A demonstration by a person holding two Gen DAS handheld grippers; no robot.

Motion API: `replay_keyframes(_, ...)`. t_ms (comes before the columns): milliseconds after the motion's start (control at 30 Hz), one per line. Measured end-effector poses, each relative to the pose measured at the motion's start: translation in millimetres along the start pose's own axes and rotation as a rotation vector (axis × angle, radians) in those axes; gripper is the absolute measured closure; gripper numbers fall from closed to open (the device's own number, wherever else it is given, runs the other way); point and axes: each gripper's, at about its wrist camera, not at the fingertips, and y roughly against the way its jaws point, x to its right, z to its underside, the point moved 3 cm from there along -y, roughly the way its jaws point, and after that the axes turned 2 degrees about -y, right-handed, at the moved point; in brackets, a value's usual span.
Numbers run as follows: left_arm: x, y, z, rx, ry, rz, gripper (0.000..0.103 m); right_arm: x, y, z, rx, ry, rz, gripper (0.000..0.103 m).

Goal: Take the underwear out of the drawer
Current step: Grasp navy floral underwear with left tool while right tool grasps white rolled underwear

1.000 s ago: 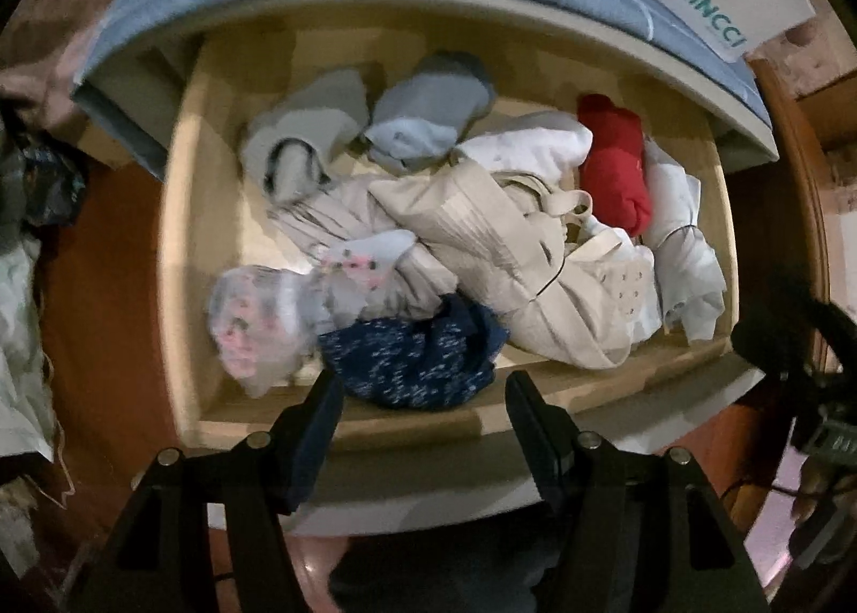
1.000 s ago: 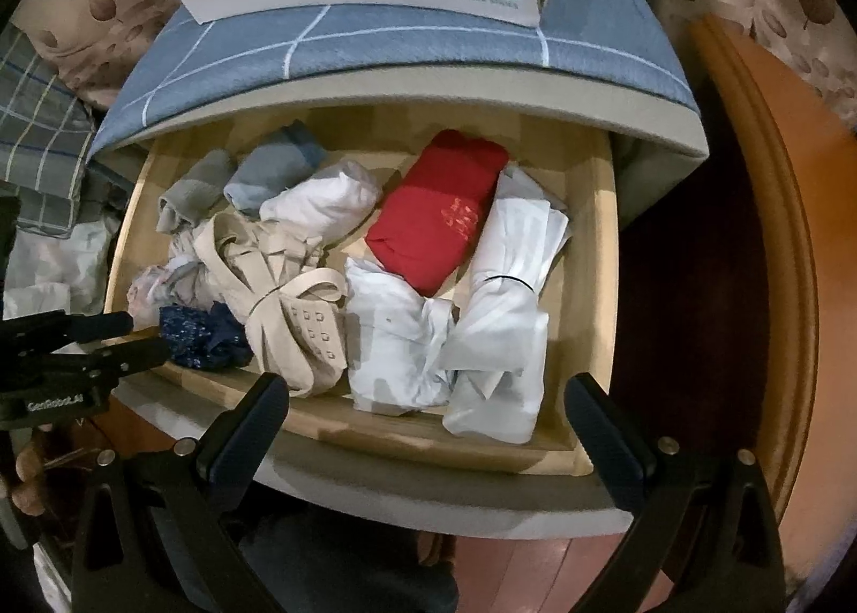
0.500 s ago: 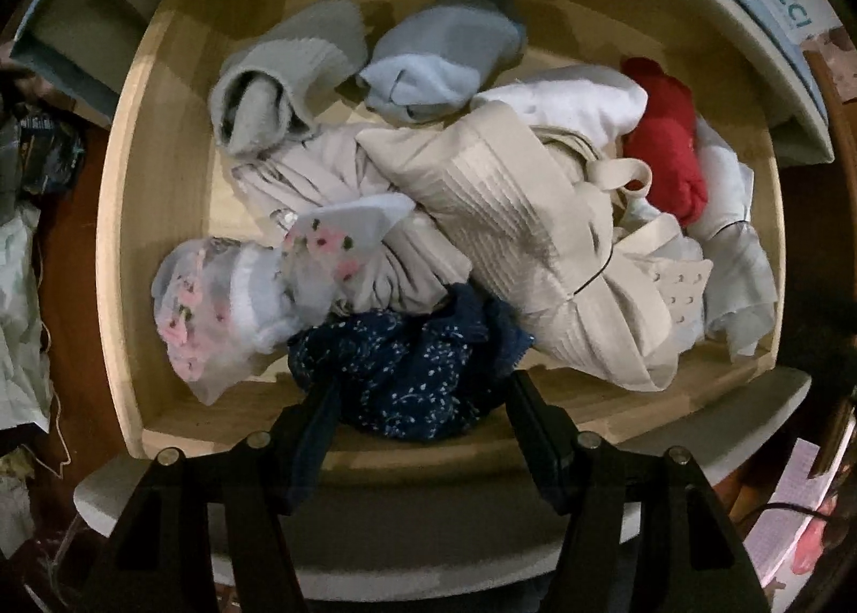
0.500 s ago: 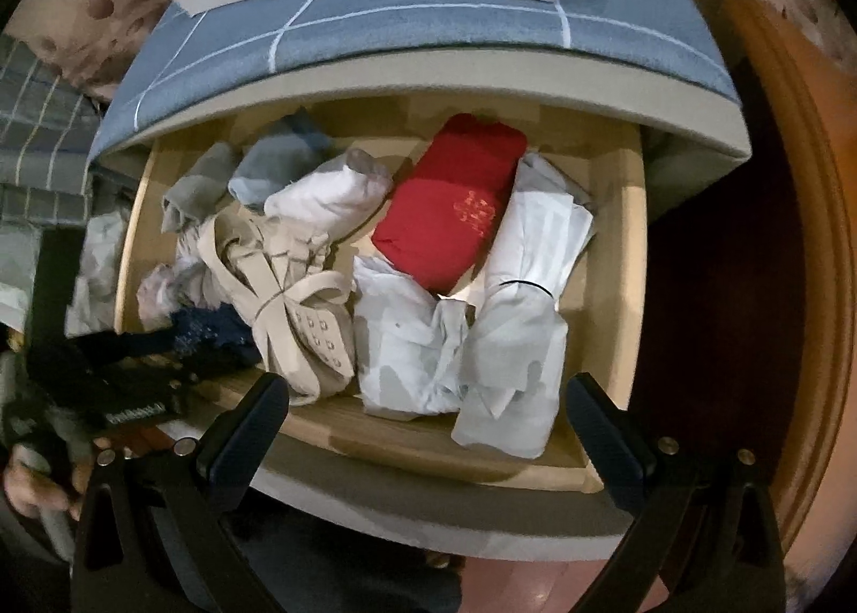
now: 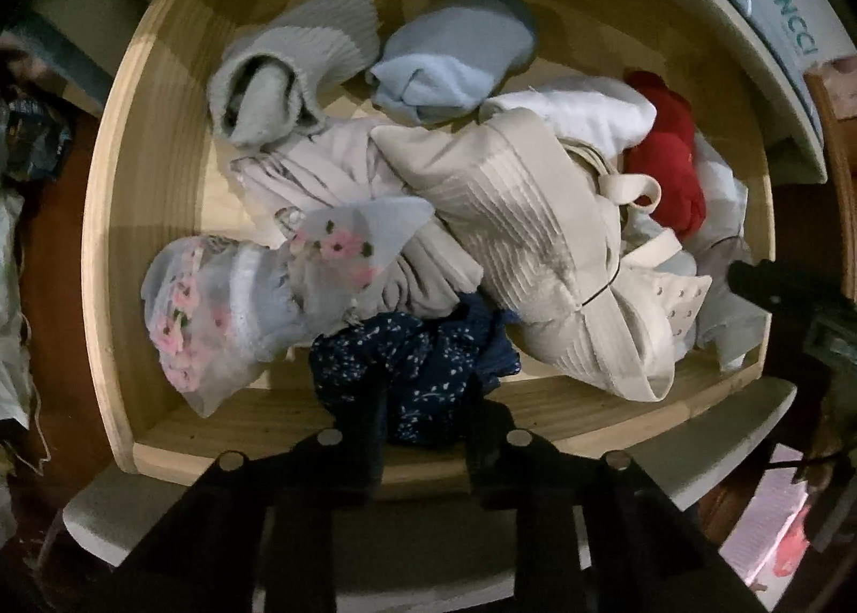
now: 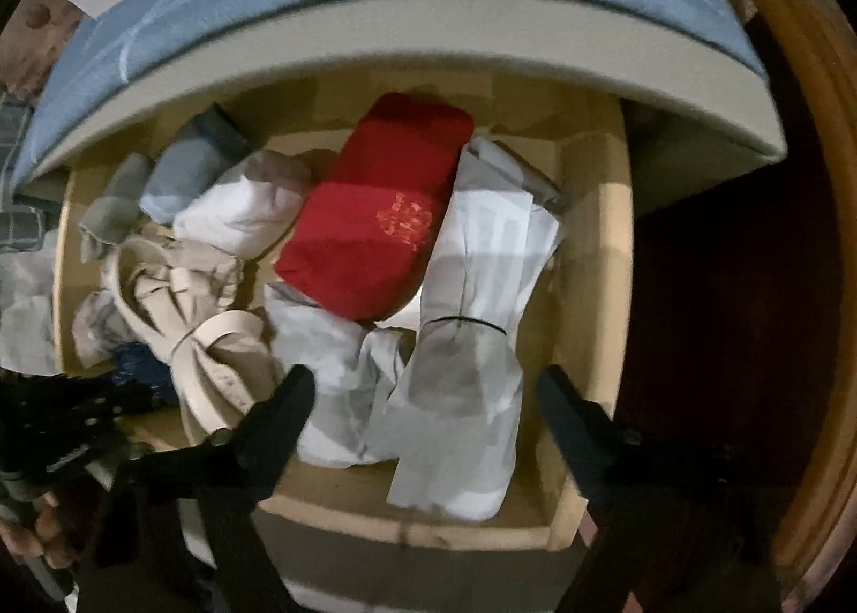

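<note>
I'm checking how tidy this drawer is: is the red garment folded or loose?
Folded. The red garment lies as a neat, compact block with straight edges among the other clothes in the drawer.

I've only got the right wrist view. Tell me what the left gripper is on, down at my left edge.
Observer: The left gripper has its jaws closing, with the navy dotted garment bunched between the fingers.
Operator: Describe what lies next to that garment. I get only a grey blur.
Observer: A sheer pouch printed with pink flowers lies on its left, touching it.
Operator: Report the front left corner, which is hidden behind that gripper for me.
Observer: The drawer shows bare wood there, in front of the pouch.
</note>
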Motion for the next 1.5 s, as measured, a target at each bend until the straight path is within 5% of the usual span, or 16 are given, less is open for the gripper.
replay_keyframes(633,-6,19,4,0.041,0.001,0.041,0.084,-15,-52,-17,-0.032,0.032,0.120,0.043)
replay_keyframes(800,-11,36,11,0.059,-0.001,0.043,0.085,-13,-52,-14,-0.010,0.041,0.134,0.065)
replay_keyframes(900,-11,39,15,0.071,-0.003,0.045,0.085,-17,-45,-4,0.003,0.032,0.129,0.069)
replay_keyframes(1267,-23,68,19,0.121,-0.004,0.061,0.085,-15,3,5,0.057,0.029,0.092,0.072)
replay_keyframes(1500,-19,88,20,0.157,-0.010,0.078,0.085,-26,1,27,-0.013,0.052,0.057,0.072)
